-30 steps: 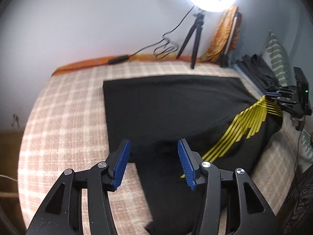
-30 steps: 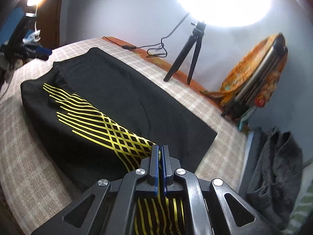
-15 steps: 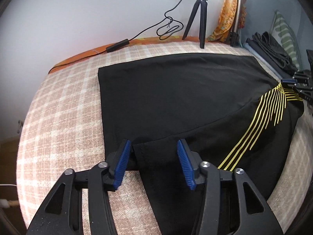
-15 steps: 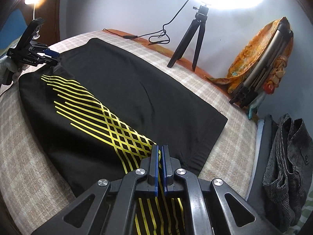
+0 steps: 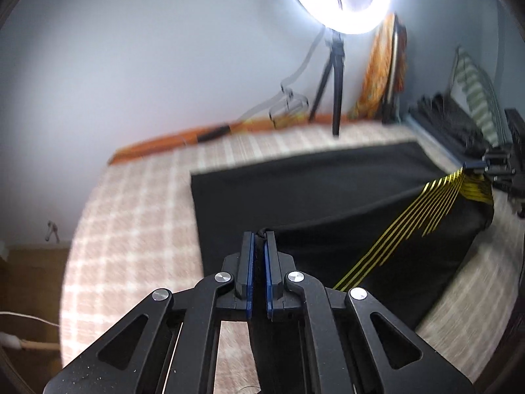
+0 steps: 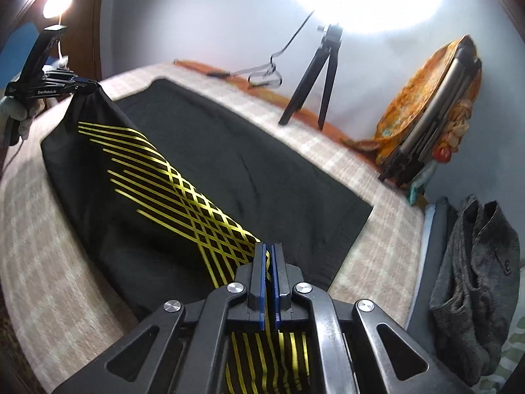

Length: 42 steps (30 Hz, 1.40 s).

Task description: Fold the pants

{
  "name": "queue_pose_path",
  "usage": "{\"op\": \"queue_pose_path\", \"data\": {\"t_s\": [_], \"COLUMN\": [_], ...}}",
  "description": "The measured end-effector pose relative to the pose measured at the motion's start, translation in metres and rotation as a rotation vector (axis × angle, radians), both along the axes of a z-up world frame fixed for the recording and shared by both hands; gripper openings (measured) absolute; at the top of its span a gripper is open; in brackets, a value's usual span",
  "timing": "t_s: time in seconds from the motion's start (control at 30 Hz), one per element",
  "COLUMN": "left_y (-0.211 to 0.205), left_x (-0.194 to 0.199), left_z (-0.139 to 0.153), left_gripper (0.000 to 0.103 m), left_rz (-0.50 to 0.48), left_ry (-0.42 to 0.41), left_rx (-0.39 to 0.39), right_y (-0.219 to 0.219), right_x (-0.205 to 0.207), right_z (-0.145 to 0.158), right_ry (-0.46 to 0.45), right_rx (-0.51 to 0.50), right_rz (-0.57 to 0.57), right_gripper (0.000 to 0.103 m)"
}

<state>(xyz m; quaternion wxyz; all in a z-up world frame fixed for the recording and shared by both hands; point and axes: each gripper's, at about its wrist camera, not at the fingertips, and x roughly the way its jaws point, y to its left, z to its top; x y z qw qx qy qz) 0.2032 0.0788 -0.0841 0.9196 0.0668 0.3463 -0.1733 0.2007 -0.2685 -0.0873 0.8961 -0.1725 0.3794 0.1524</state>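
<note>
Black pants (image 5: 328,197) with yellow stripes lie on a checked bed cover (image 5: 137,216); they also show in the right wrist view (image 6: 229,164). My left gripper (image 5: 259,239) is shut on a black edge of the pants and holds it lifted. My right gripper (image 6: 269,249) is shut on the yellow-striped end of the pants, also lifted. The cloth sags between the two grippers. The right gripper shows at the far right of the left wrist view (image 5: 475,165), and the left gripper at the far left of the right wrist view (image 6: 88,82).
A ring light on a black tripod (image 6: 315,82) stands at the back of the bed with a cable (image 6: 262,72). An orange cloth over a folded frame (image 6: 426,98) leans on the wall. Grey clothes (image 6: 475,279) lie at the right.
My left gripper has shut on the pants' edge and lifted it. My right gripper stays shut on the striped end and has risen too.
</note>
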Motion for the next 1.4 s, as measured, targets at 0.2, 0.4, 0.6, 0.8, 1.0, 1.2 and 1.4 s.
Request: {"op": "queue_pose_path", "data": {"t_s": [0.2,0.4,0.6,0.8,1.0,1.2,1.4], "left_y": [-0.001,-0.006,-0.013,-0.012,-0.027,-0.031,-0.031], "left_x": [0.025,0.073,0.112,0.141,0.159,0.159,0.157], "left_z": [0.032,0.027,-0.001,-0.027,-0.048,-0.051,-0.052], "left_gripper": [0.004,0.004,0.004,0.004,0.004,0.004,0.004], "left_rz": [0.06,0.098,0.136,0.163,0.159,0.15,0.149], "left_ry": [-0.078,-0.07,-0.033,0.007,0.032,0.026,0.033], "left_rx": [0.015,0.04,0.098,0.135,0.186,0.188,0.188], "right_y": [0.008,0.014,0.02,0.017,-0.001,-0.063,-0.107], "right_x": [0.017,0.069,0.125,0.163,0.179,0.167,0.152], "right_z": [0.035,0.053,0.032,0.001,-0.018,-0.018,-0.034], "right_ry": [-0.063,-0.091,-0.048,-0.009,0.026,0.1,0.173], "right_rx": [-0.046,-0.164,-0.255,-0.266,-0.211,0.174,0.429], "right_rz": [0.017,0.017,0.025,0.008,-0.038,-0.168,-0.261], "right_gripper": [0.0,0.0,0.0,0.0,0.0,0.035,0.038]}}
